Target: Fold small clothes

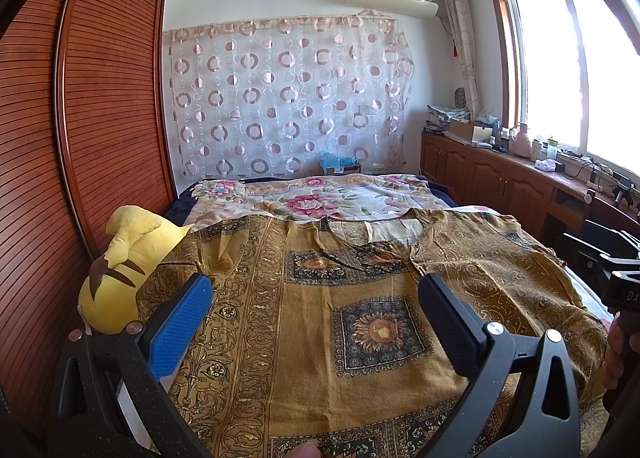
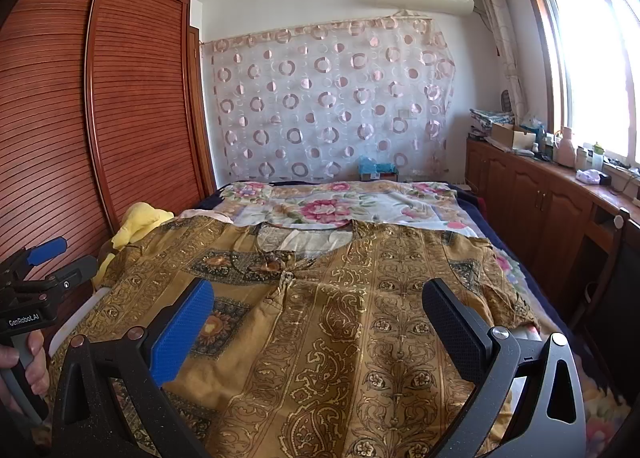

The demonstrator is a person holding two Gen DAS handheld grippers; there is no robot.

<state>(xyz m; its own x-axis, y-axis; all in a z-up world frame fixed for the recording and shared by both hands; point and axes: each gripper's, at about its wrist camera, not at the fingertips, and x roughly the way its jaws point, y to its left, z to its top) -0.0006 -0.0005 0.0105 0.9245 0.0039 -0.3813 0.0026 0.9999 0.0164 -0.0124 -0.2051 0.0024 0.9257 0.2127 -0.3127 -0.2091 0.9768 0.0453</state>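
A mustard-brown patterned top (image 1: 320,310) (image 2: 344,322) lies spread flat on the bed, neckline toward the far end, sleeves out to both sides. My left gripper (image 1: 316,294) hovers open above its left half, nothing between the blue pad and the black pad. My right gripper (image 2: 318,300) hovers open over the right half, also holding nothing. In the right wrist view the left gripper (image 2: 40,258) shows at the left edge, held by a hand (image 2: 28,354). In the left wrist view part of the right gripper (image 1: 608,258) shows at the right edge.
A yellow plush toy (image 1: 128,258) lies at the bed's left edge beside the wooden wardrobe (image 1: 80,130). A floral bedcover (image 1: 320,198) lies beyond the top. Low wooden cabinets (image 2: 552,210) with clutter run under the window on the right.
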